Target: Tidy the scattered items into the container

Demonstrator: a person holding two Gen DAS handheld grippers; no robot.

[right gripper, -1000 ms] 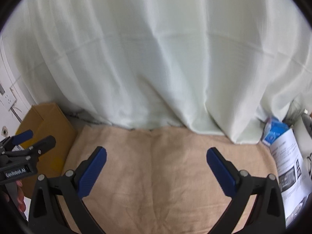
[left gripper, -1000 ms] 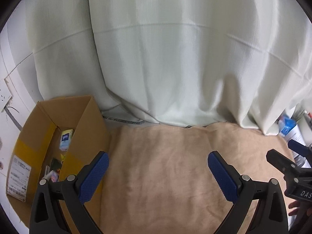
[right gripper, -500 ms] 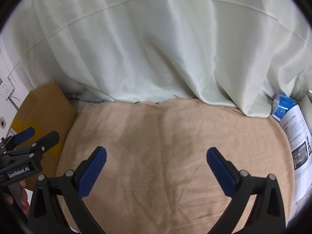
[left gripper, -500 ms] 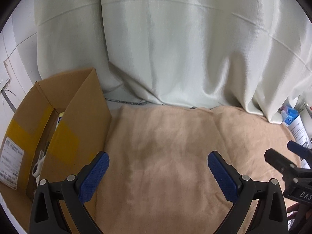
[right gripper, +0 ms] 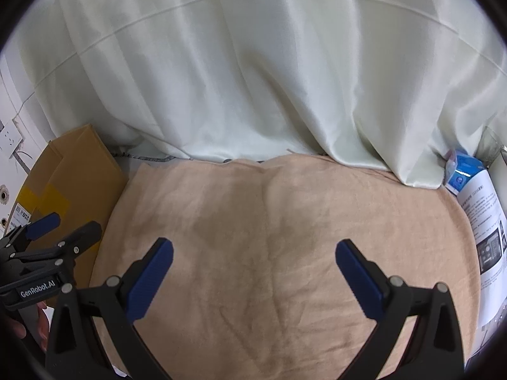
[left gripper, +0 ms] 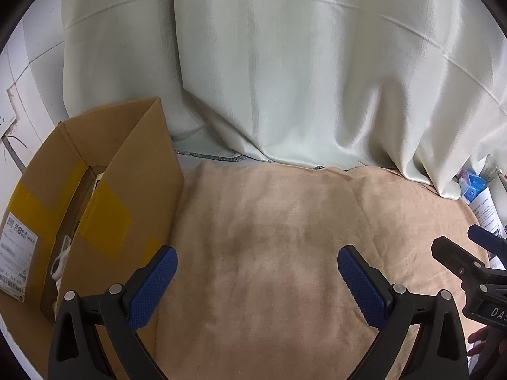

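Blanket (left gripper: 269, 253) bare of loose items, so probably end of the tidy, or a scan for stragglers. Cardboard box (left gripper: 95, 196), the container, at the blanket's left edge, flaps up, gap between flaps showing some pale contents inside, too dim to identify.

Left gripper (left gripper: 256, 281) over the blanket's left half, tongs spread wide, nothing between pads. Right gripper (right gripper: 253, 275) over the blanket's middle, also spread wide and empty.

Next move, as a guess: look off the blanket's right edge, where a blue packet (right gripper: 465, 174) and printed sheet (right gripper: 484, 221) sit below the curtain (right gripper: 253, 79); unclear whether those count as scattered items. If yes, right gripper's job, then carry across to the box.

View differences: left wrist view looks down into the box opening and shows the shipping label (left gripper: 19, 253); right wrist view gets only the box's outer flap, but shows the sheet and packet more fully, plus a wall socket (right gripper: 9, 136) beyond the box.
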